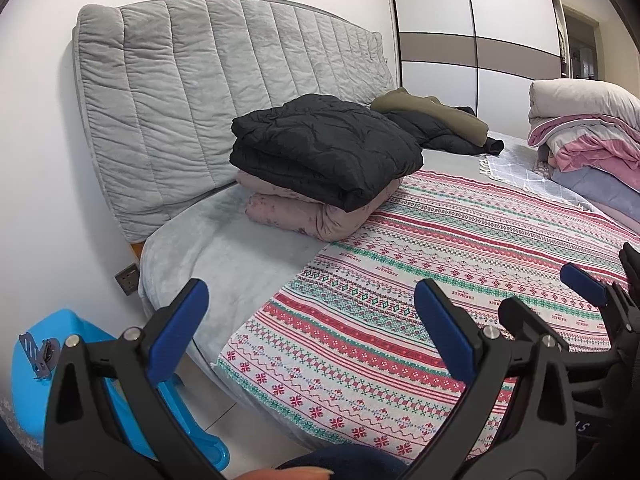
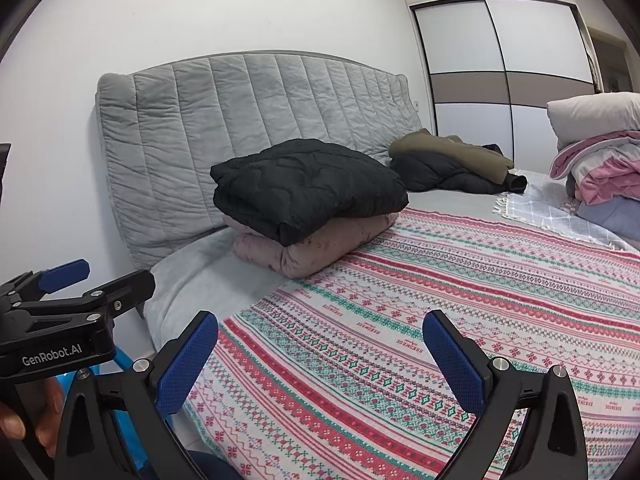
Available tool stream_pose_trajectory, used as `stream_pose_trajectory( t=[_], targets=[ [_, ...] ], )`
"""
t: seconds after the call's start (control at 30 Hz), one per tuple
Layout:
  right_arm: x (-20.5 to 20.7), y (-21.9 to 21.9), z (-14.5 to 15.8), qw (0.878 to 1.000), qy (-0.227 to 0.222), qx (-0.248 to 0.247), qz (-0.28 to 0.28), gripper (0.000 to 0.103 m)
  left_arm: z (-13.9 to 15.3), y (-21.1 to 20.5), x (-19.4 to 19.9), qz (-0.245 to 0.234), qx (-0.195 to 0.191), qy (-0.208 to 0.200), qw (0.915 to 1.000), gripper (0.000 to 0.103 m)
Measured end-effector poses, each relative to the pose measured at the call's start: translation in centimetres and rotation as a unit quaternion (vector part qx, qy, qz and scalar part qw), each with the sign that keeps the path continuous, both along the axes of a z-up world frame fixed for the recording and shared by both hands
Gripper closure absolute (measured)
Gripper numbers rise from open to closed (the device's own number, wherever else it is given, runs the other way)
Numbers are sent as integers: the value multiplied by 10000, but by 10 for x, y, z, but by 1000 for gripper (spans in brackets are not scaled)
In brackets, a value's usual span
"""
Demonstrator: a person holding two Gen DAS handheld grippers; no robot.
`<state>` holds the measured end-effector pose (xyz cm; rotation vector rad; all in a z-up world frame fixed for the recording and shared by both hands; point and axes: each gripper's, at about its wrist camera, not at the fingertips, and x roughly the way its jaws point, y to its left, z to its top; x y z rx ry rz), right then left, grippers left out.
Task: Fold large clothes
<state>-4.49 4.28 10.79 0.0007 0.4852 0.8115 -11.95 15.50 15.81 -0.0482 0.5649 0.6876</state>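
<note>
Both grippers hover over the near edge of the bed with its striped red, green and white knitted-pattern cover [image 1: 400,280]. The left gripper [image 1: 312,332] and right gripper [image 2: 320,360] each have jaws spread wide, holding nothing.

The remaining unfolded item appears to be the crumpled olive-and-black padded jacket [image 2: 452,164], lying at about 1 o'clock from both jaws, well apart from them, beside the grey quilted headboard [image 2: 240,120]. Its long axis runs roughly 10 to 4 o'clock. The right gripper is judged nearer.

At 11 o'clock, a folded black quilted coat [image 1: 324,144] rests on a folded pink padded garment [image 1: 312,216].

The jacket's sleeves and collar cannot be distinguished. The stack of pink and grey bedding [image 1: 588,140] is cut off at the right edge.
</note>
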Motion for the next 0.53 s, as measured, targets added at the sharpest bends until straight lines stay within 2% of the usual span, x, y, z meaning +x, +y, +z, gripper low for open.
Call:
stream_pose_trajectory(
  t=[0.53],
  targets=[
    [0, -1, -2, 10000, -4, -43, 18, 0, -1, -4, 1, -5, -34, 18, 10000, 1]
  ],
)
